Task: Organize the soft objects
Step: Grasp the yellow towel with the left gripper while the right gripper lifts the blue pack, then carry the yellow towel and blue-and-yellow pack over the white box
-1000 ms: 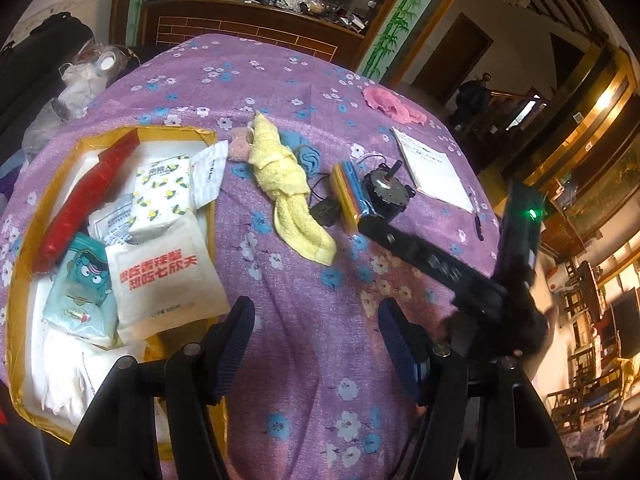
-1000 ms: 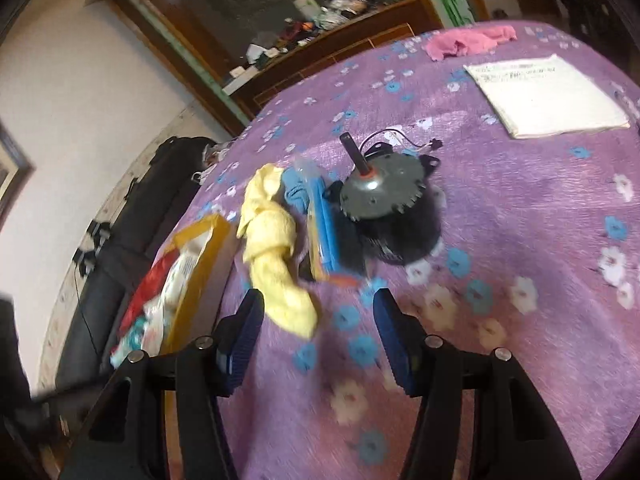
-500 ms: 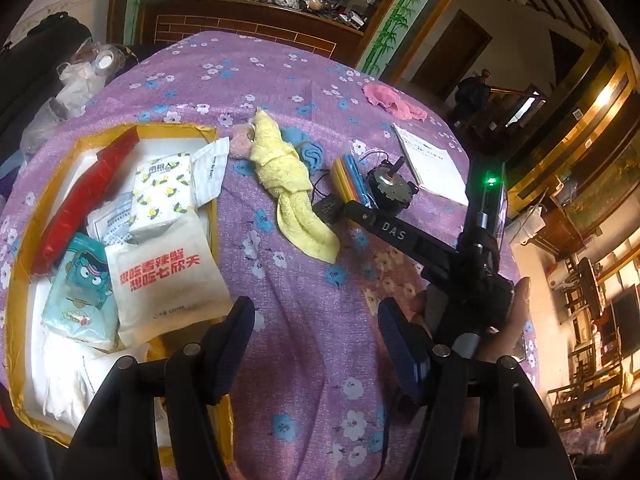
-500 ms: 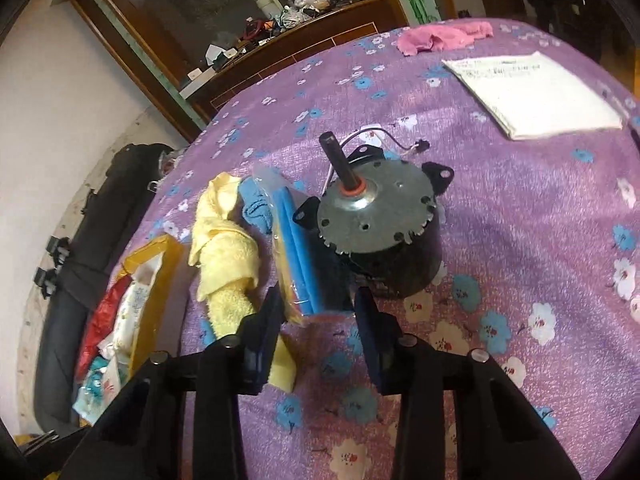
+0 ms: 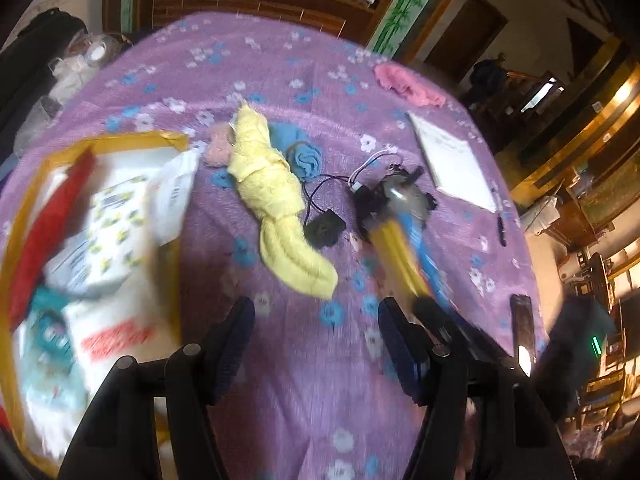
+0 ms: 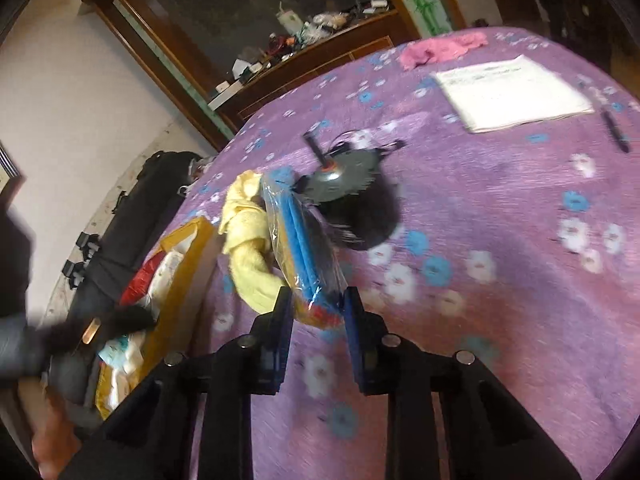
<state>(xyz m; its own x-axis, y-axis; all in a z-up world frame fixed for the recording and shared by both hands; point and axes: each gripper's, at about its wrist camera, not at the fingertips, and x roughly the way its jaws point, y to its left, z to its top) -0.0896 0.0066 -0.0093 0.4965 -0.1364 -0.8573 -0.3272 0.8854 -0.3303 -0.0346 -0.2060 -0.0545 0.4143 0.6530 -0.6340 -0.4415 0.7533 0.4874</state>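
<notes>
My right gripper [image 6: 316, 300] is shut on a wrapped pack of blue and yellow cloths [image 6: 304, 248] and holds it lifted off the purple floral tablecloth [image 6: 500, 240]. The pack also shows blurred in the left wrist view [image 5: 404, 252]. A yellow towel [image 5: 276, 200] lies in the middle, with a blue cloth [image 5: 304, 156] and a pink soft item [image 5: 218, 148] beside it. A pink cloth [image 5: 408, 84] lies at the far side. My left gripper [image 5: 316, 340] is open and empty above the cloth, near the yellow-rimmed box [image 5: 132, 140] of soft packets.
A grey motor [image 5: 400, 200] with wires and a black adapter [image 5: 324, 228] sit by the towel. A white paper pad [image 5: 452, 160], a pen [image 5: 500, 232] and a phone [image 5: 522, 320] lie to the right. A black bag [image 6: 140, 208] is left of the table.
My right gripper has closed on the blue and yellow pack and pulled it up and back from beside the motor. The left gripper has shifted a little; the view is blurred.
</notes>
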